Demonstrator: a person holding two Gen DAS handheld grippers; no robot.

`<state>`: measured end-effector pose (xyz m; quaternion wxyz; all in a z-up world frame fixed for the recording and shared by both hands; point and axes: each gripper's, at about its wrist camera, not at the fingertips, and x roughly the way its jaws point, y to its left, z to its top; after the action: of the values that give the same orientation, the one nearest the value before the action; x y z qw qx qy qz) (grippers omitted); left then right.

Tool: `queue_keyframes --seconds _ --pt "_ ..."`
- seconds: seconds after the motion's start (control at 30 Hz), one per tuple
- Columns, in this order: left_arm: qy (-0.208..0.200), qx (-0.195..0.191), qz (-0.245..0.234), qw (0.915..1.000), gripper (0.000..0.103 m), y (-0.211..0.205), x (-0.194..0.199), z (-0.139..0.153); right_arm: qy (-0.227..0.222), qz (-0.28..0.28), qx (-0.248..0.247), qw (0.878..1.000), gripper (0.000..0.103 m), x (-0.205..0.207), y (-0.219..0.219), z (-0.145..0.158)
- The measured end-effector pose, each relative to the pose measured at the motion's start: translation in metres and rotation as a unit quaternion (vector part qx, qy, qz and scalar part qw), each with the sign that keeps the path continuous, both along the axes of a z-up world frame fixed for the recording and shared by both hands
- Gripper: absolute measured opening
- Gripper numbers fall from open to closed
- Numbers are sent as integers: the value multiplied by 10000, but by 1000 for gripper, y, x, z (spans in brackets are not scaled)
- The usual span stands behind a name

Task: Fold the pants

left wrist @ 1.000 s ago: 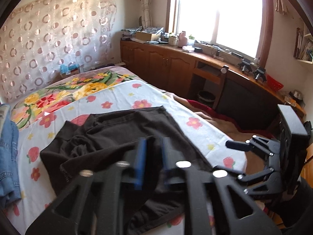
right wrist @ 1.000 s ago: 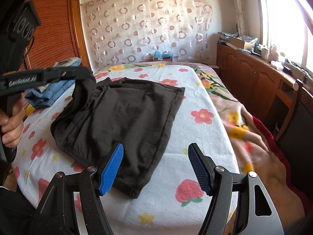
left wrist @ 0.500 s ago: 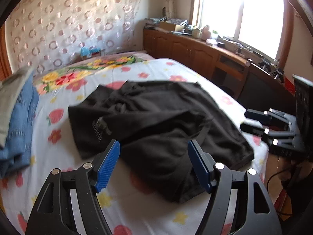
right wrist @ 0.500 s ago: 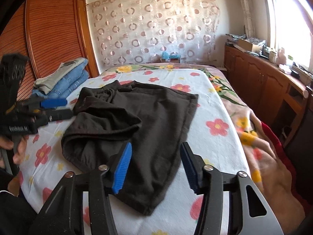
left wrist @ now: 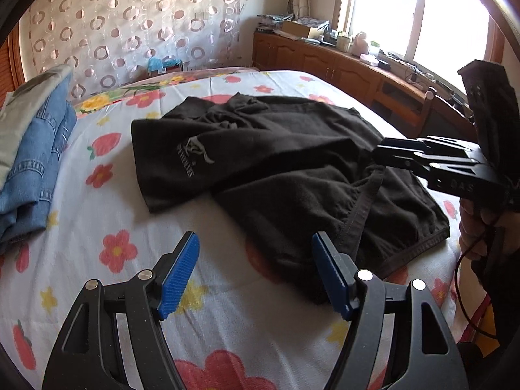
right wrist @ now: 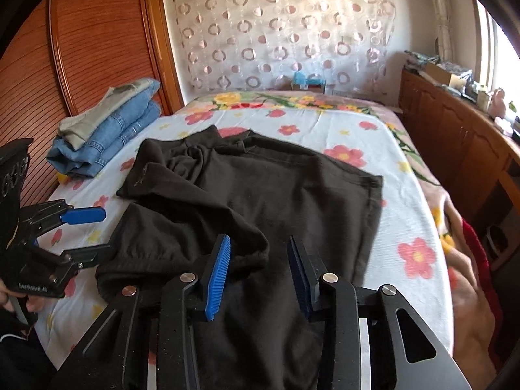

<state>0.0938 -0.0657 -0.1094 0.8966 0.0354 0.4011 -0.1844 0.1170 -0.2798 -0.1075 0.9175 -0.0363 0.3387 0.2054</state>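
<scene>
At the front of the left wrist view, the left gripper (left wrist: 253, 271) has its blue pads (left wrist: 178, 276) wide apart, with nothing between them. It hangs over the flowery bed cover (left wrist: 123, 214), just at the near edge of the black pants (left wrist: 292, 175).

The pants lie rumpled in the middle of the bed. One part is folded over, with a small grey picture on it.

From the right wrist view, the right gripper (right wrist: 258, 273) is over the near part of the pants. Its jaws are closing, and black cloth lies under the gap. I cannot tell if the pads press on the cloth. In the left wrist view its tips sit at a fold of the pants.

Farther back, by the wooden doors (right wrist: 65, 65), sits a pile of blue jeans (right wrist: 107, 133). Behind the bed hangs a curtain with rings (right wrist: 282, 32).
</scene>
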Motion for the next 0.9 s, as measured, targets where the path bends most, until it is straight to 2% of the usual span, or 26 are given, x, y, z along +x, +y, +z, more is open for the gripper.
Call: queue_keyframes --seconds 0.3,0.4,0.5,0.57,0.7,0.9 --pt "61 -94 34 9999 73 6 -1 -7 306 24 -92 9995 36 22 5 -12" --pt "51 -89 32 9999 73 7 -2 -7 411 73 -132 9990 29 21 10 -11" --pt "57 -125 33 9999 73 8 -2 -6 420 119 -125 9990 15 19 14 -9" --pt "28 -167 61 9998 73 9 -3 -5 300 119 -93 9994 6 13 15 -4" --pt "-97 -240 113 9996 73 11 -6 2 -61 167 133 9998 5 -9 12 14" --pt "-295 -316 107 9990 73 10 -13 15 -501 96 138 9986 5 -44 10 39"
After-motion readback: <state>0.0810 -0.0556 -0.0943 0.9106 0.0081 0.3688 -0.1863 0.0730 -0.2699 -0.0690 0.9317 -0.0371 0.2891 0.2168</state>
